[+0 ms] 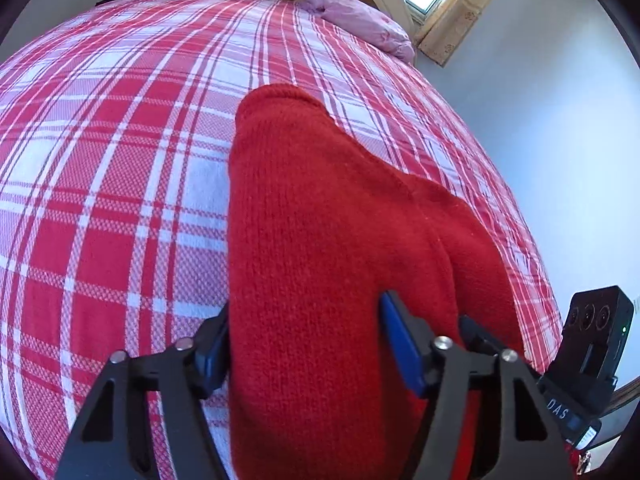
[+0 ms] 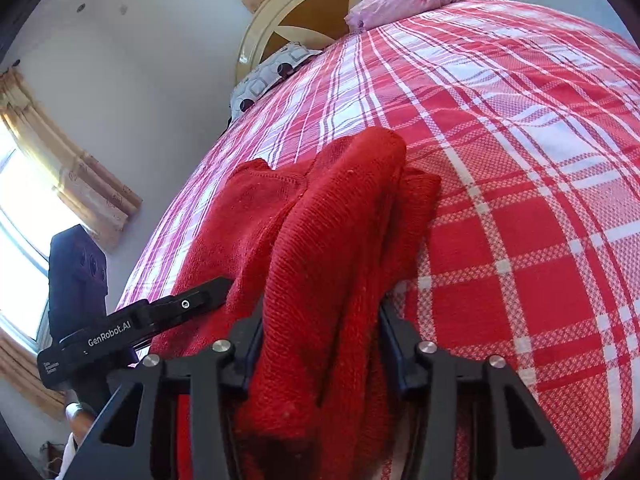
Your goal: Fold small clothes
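Plaid bedspread [image 1: 120, 160], red knit garment [image 1: 320, 240] over both grippers' fingertips [image 2: 394, 332].

a wide bed [image 1: 120, 160] covered in a red-and-white plaid woven spread fills the room. at its head stands a rounded cream wooden headboard [image 2: 280, 12] with a brown star-patterned panel. a crumpled pink pillow [image 1: 360, 20] and a grey pillow printed with dark circles [image 2: 268, 76] lie against it. pale plain walls [image 1: 560, 120] surround bright daylit windows [image 2: 16, 248] hung with yellow-beige patterned curtains [image 2: 80, 184].
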The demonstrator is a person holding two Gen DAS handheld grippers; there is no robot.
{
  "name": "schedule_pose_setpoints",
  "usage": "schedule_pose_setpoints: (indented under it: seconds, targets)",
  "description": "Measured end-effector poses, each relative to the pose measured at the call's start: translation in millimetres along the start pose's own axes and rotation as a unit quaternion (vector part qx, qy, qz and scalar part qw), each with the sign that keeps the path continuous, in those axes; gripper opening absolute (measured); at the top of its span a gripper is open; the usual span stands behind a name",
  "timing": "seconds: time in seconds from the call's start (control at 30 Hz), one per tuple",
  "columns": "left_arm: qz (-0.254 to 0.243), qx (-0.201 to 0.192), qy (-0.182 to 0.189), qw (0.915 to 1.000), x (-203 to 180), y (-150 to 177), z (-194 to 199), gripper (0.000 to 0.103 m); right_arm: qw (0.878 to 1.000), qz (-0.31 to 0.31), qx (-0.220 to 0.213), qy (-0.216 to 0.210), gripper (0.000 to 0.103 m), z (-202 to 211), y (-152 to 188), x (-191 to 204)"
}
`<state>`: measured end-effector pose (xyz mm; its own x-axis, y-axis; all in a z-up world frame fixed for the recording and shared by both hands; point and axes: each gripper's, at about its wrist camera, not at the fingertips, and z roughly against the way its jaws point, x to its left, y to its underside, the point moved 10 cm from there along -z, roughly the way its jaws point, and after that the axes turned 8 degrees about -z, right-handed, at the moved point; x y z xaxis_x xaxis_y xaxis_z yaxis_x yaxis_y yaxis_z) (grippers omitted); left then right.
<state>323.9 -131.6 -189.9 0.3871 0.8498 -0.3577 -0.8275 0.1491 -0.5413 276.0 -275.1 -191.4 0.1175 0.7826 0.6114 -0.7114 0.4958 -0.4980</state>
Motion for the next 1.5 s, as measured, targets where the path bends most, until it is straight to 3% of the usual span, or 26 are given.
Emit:
schedule_pose_setpoints:
  seconds: [0.07, 0.23, 0.4, 0.77, 1.0, 1.5]
  targets:
    - [-0.008, -0.008, -0.012, 0.9999, -3, 0, 3, 0.058, 1.0, 0.017, -0.01, 0.009, 0.045, 1, 1, 4]
    - [-0.057, -0.032, -0.072, 0.9953, -14, -3, 7, 0.049, 0.995, 0.071, -0.045, 0.059, 0.042, 7, 1, 15]
    - [-0.058, -0.035, -0.088, 0.9938, -10, -3, 13, 0.044, 0.988, 0.106, -0.074, 0.087, 0.041, 16, 2, 24]
    - [-0.097, -0.037, -0.128, 0.9862, -18, 1, 25, 0.039, 0.99, 0.073, -0.088, 0.083, 0.041, 33, 10, 31]
    - [-0.13, -0.043, -0.165, 0.9768, -22, 15, 45, 0.039, 0.989, 0.069, -0.104, 0.08, 0.041, 47, 27, 45]
    - [-0.12, -0.053, -0.192, 0.9725, 13, 33, 80, 0.039, 0.989, 0.088, -0.099, 0.06, 0.041, 42, 63, 94]
